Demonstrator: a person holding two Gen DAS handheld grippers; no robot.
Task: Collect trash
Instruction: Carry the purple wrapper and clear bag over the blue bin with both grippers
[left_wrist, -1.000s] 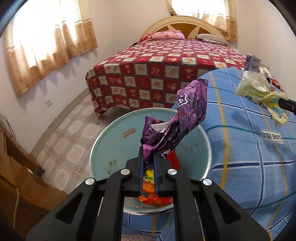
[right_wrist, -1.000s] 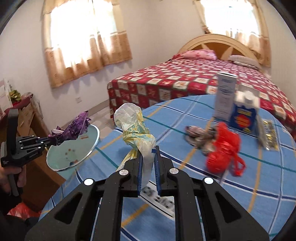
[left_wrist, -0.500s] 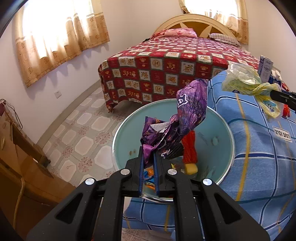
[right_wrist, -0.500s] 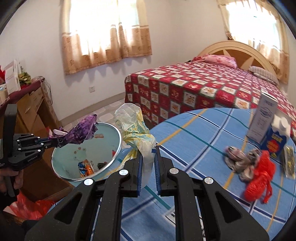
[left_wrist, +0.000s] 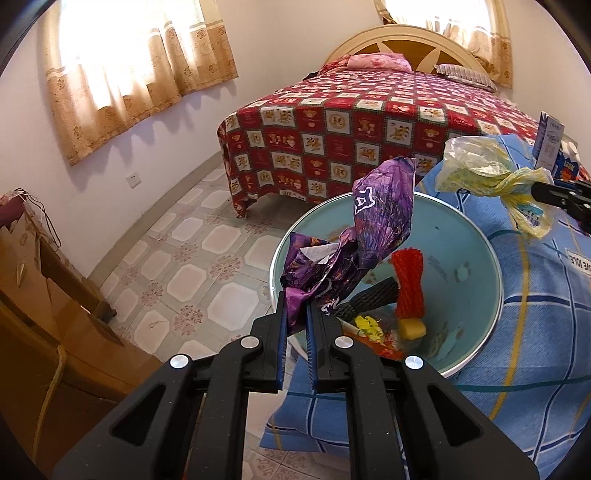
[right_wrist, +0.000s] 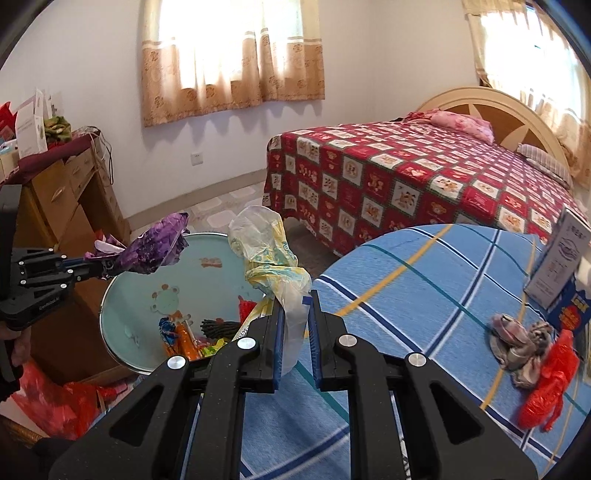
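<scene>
Left hand-held gripper (left_wrist: 295, 317): clamped on purple wrapper (left_wrist: 369, 229), above bin (left_wrist: 480, 236)
Right hand-held gripper (right_wrist: 295, 325): clamped on yellow plastic bag (right_wrist: 273, 258), at bin edge
Tabletop (right_wrist: 424, 280): red bag (right_wrist: 550, 384), cartons (right_wrist: 565, 273)

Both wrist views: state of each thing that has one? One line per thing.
left gripper: shut on purple wrapper
purple wrapper: crumpled, held over bin
right gripper: shut on yellow plastic bag
yellow plastic bag: crumpled, held at bin's edge
bin: open, partly filled
red bag: crumpled, lying on the blue cloth
cartons: upright
</scene>
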